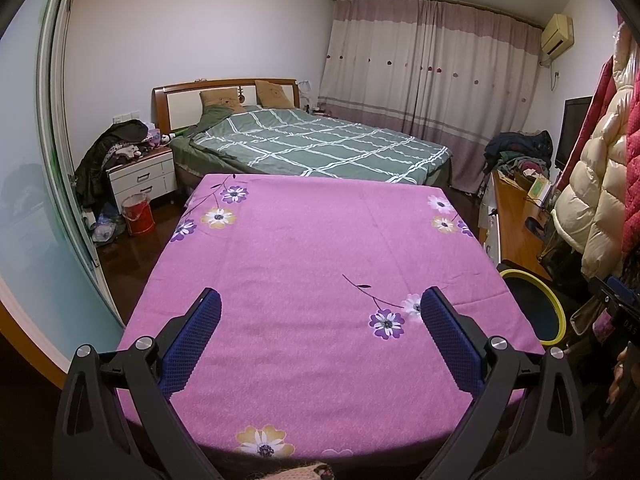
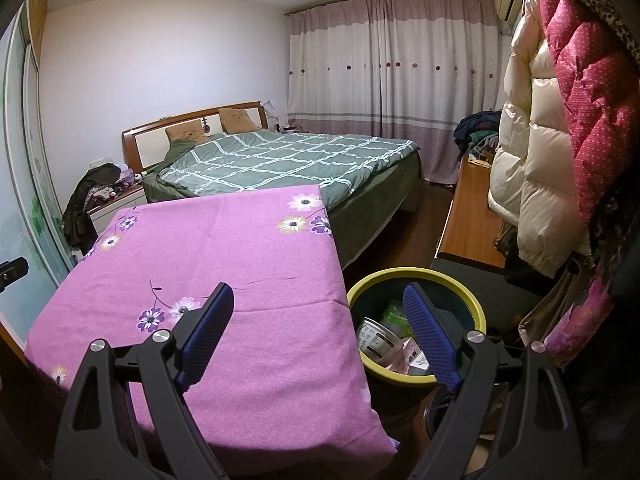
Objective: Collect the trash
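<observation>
A dark trash bin with a yellow rim [image 2: 468, 300] stands on the floor to the right of a table under a pink flowered cloth [image 2: 224, 264]. Inside it lie a white paper cup [image 2: 378, 340], a green item [image 2: 394, 312] and a pink carton [image 2: 412, 354]. My right gripper [image 2: 318, 304] is open and empty, over the table's right edge and the bin's left rim. My left gripper [image 1: 320, 304] is open and empty above the near part of the cloth [image 1: 320, 248]. The bin's rim [image 1: 556, 296] also shows at the right in the left wrist view.
A bed with a green checked quilt [image 1: 320, 144] lies beyond the table. A nightstand piled with clothes [image 1: 140, 172] and a red bucket [image 1: 138, 214] are at the left. A wooden desk [image 2: 468, 216] and hanging puffer coats [image 2: 560, 120] line the right wall.
</observation>
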{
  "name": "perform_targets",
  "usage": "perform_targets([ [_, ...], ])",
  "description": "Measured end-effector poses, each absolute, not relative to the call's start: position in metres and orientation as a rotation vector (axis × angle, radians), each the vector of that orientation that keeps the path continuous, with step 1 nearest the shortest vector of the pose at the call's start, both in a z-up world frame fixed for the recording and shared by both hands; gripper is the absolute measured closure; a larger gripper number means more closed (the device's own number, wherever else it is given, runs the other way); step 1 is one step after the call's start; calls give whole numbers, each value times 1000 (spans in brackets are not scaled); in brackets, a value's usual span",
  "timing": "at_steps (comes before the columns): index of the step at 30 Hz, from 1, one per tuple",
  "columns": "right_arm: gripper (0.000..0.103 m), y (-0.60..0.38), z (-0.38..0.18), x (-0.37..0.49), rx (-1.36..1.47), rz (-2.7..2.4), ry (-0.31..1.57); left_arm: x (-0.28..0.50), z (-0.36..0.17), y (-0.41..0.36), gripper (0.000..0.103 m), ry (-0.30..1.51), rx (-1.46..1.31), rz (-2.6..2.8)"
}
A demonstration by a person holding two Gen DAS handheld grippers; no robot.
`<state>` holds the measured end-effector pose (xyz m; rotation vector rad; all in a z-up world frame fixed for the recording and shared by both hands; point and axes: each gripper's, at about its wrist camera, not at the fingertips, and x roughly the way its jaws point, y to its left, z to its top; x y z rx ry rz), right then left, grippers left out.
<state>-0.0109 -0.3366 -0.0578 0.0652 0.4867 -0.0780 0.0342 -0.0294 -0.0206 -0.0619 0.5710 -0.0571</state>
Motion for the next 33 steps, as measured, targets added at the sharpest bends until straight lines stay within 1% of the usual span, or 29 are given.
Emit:
perform_targets([
  [33, 21, -333, -64, -8, 70, -76, 501, 42, -34, -29, 5, 588, -57, -79],
])
